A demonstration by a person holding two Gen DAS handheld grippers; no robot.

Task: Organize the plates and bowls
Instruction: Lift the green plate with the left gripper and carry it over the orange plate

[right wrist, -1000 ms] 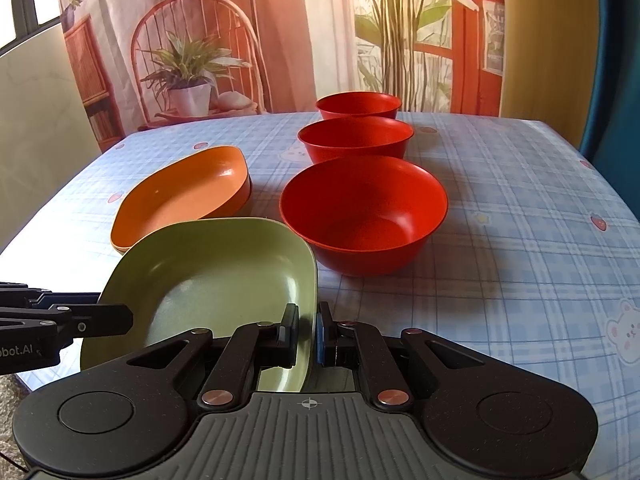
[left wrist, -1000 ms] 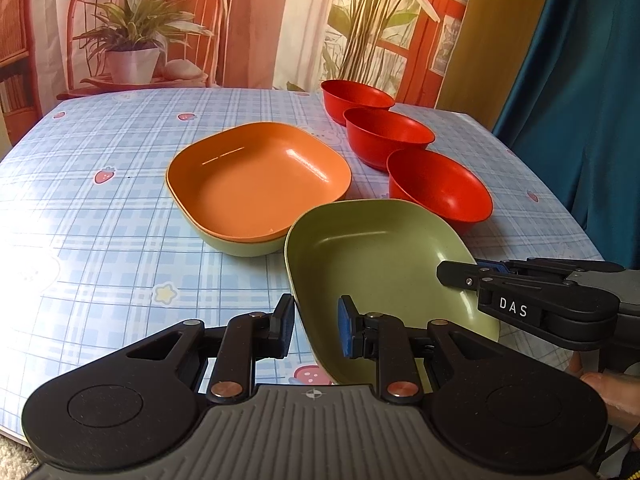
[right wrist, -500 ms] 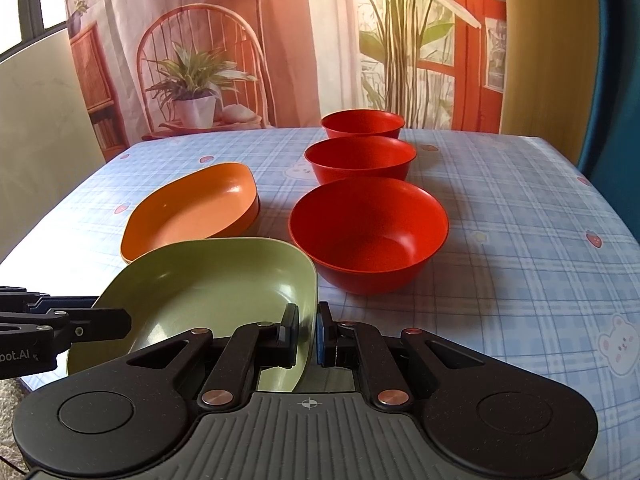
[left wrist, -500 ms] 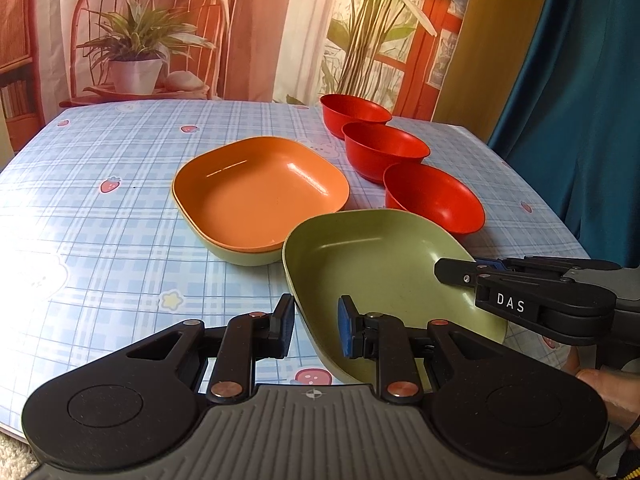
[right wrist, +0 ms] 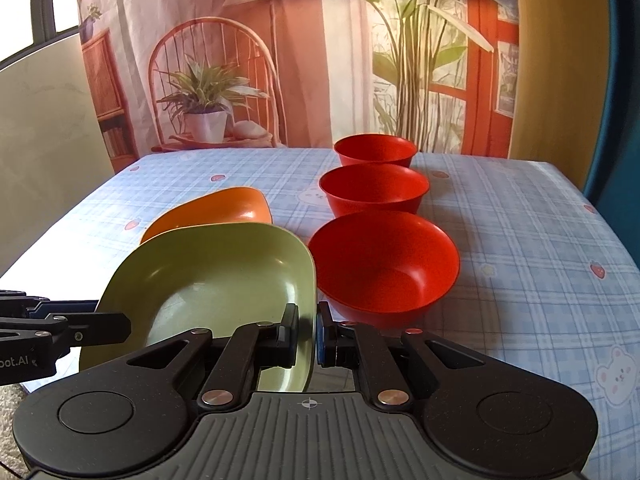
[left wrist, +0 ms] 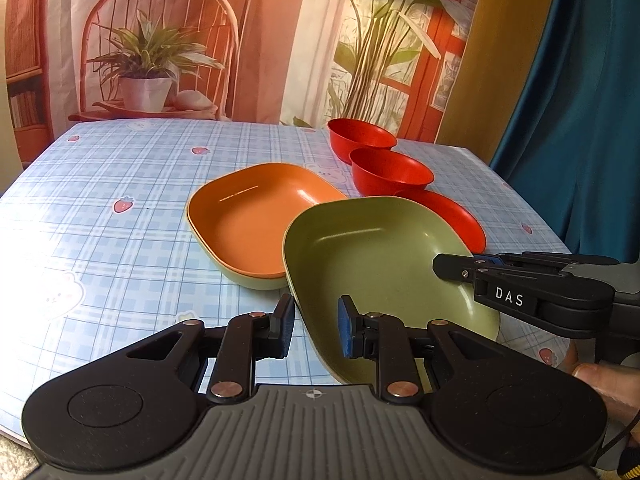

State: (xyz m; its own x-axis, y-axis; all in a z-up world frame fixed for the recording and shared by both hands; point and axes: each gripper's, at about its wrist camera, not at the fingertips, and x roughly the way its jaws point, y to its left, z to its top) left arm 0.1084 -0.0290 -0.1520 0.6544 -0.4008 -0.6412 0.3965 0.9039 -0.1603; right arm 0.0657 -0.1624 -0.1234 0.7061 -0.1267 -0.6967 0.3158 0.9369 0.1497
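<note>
A green plate [left wrist: 380, 264] [right wrist: 224, 276] hangs just above the table, carried from both sides. My left gripper [left wrist: 314, 326] is shut on its left rim, one pad inside the wall and one outside. On the right rim my right gripper [right wrist: 307, 334] is pinched shut; the left wrist view shows it from the side [left wrist: 456, 268]. An orange plate [left wrist: 256, 216] [right wrist: 224, 206] rests on another green plate [left wrist: 256, 282] beyond it. Three red bowls [right wrist: 384, 264] [right wrist: 374, 192] [right wrist: 376, 150] stand in a row to the right, the nearest partly hidden behind the held plate in the left wrist view.
The table wears a blue checked cloth [left wrist: 120, 248] [right wrist: 520, 240]. Its right edge runs along a blue curtain [left wrist: 580, 120]. A printed backdrop with a chair and plants stands behind the far edge. A person's thumb [left wrist: 600, 376] shows at the right gripper's handle.
The held green plate has come up off the table with both grippers. Its far edge now overlaps the orange plate and the nearest red bowl in the left wrist view.
</note>
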